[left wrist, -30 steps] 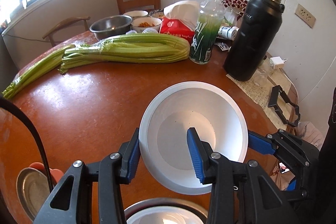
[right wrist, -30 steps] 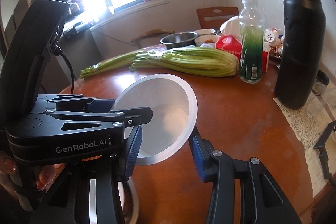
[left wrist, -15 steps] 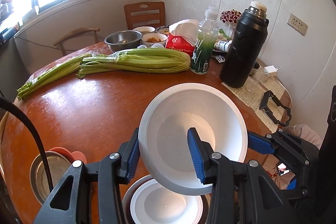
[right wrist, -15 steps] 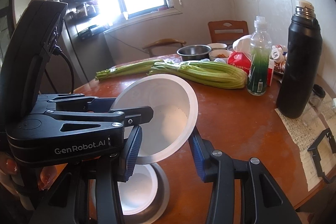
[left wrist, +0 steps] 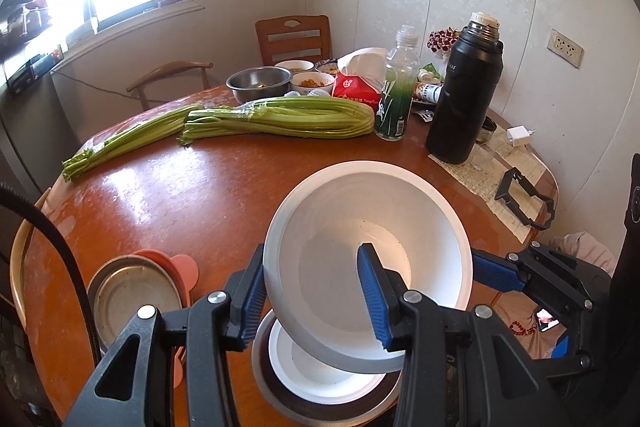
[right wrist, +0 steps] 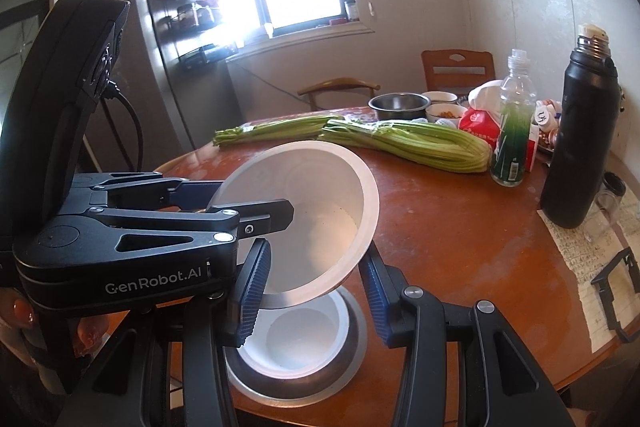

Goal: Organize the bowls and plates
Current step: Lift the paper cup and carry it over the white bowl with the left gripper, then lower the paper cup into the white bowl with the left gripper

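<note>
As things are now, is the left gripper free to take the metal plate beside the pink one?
Probably not yet. The left gripper has its jaws clamped on the rim of the white bowl, which the right gripper also holds. The metal plate itself lies uncovered, so the bowl must be put down first.

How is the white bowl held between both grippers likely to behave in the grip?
The white bowl looks rigid: its rim keeps its round shape under the left gripper and right gripper. Its glossy wall may slip, and, held tilted by the rim, it could pivot.

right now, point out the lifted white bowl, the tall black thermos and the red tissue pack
lifted white bowl (left wrist: 352, 227), left wrist view, inner wall
tall black thermos (left wrist: 466, 99), left wrist view, body
red tissue pack (left wrist: 354, 89), left wrist view, front face
</note>
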Demonstrator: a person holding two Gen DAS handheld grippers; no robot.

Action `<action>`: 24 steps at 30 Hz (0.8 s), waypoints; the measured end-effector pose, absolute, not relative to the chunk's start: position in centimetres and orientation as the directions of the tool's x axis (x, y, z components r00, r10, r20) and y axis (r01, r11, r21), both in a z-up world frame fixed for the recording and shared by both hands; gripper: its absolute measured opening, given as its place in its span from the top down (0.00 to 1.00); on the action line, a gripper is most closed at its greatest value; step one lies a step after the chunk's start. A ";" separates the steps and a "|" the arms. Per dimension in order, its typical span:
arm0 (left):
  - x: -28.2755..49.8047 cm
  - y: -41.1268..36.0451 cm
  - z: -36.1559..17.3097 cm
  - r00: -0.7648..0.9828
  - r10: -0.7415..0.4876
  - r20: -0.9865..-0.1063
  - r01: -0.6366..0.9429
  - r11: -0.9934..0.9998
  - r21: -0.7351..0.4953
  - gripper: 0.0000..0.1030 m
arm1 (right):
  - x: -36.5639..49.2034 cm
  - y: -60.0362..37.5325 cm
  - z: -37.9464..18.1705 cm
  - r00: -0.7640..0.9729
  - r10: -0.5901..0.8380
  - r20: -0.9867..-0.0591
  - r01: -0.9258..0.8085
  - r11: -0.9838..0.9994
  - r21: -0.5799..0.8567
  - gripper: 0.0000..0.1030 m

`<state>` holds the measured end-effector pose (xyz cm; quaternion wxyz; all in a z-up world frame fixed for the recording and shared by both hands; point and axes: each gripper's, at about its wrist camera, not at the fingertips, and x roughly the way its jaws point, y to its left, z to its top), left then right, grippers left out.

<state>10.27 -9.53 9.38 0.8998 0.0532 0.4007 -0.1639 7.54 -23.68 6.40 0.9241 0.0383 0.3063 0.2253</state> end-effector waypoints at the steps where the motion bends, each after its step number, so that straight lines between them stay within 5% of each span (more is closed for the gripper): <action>1: 10.0 -9.3 9.2 0.624 -0.252 -0.740 0.332 0.942 -0.041 0.58 | 7.4 -23.5 6.3 0.707 0.442 -0.551 -0.397 0.894 0.207 0.53; 24: 7.3 -8.1 3.9 0.604 -0.226 -0.764 0.271 0.960 -0.070 0.57 | 5.6 -22.5 1.5 0.636 0.474 -0.610 -0.450 0.869 0.206 0.53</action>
